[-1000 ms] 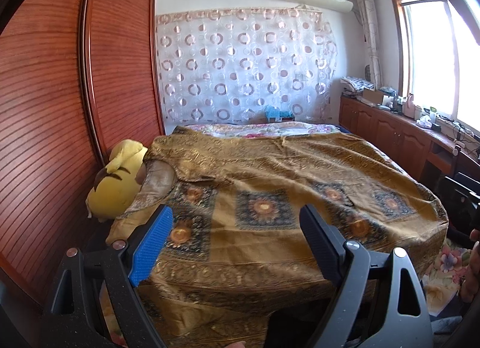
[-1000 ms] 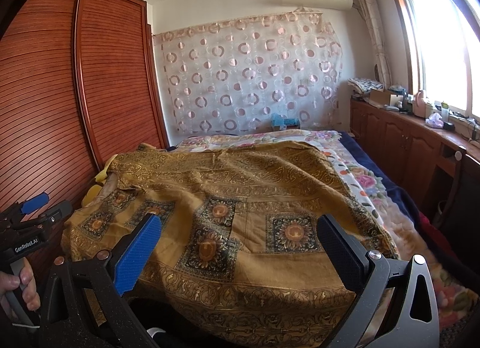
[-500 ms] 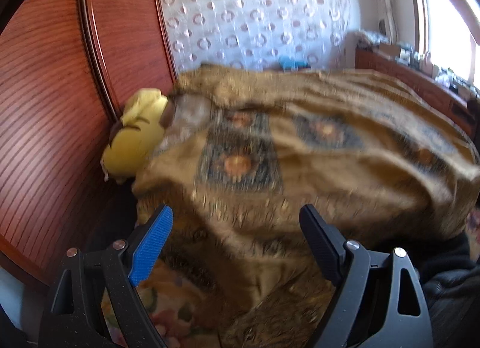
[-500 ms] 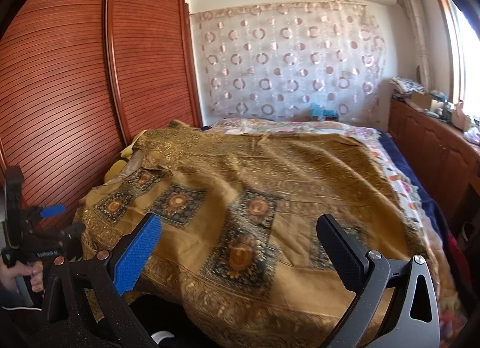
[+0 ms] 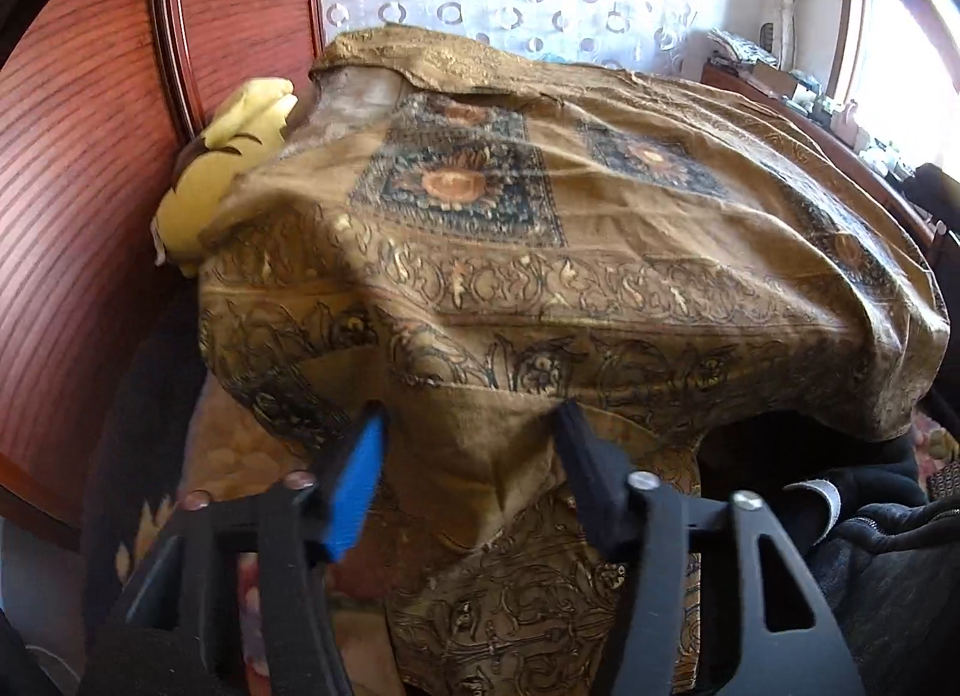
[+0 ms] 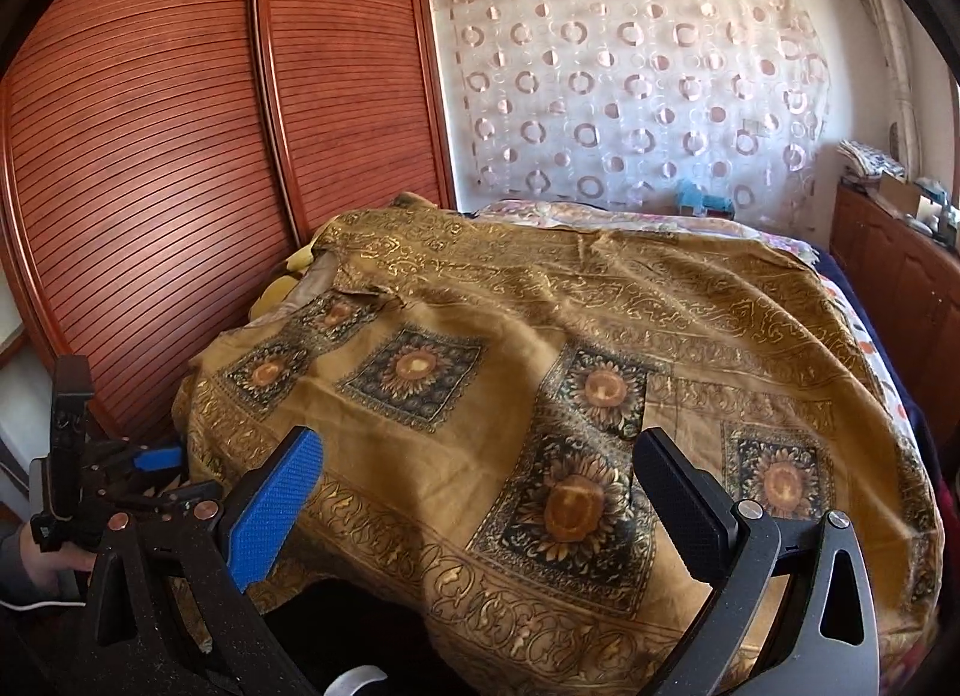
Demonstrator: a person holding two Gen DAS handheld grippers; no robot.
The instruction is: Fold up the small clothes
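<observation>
Left gripper (image 5: 468, 450): jaws just closing, near hem of the gold cloth (image 5: 540, 252) between them, pads touching its folds. Right gripper (image 6: 480, 492): jaws wide apart over the cloth. Cloth covers the bed to the wardrobe (image 6: 180, 156); yellow toy (image 5: 222, 168) wedged at that edge.

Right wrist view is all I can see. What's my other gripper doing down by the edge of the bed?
Observer: The left gripper has a hanging fold of the golden cloth between its fingers, which have just been closing. I can't tell if they pinch it yet.
Operator: Is anything else down there?
Observer: Dark fabric with a pale strip lies to the right of the fingers, below the cloth's edge.
</observation>
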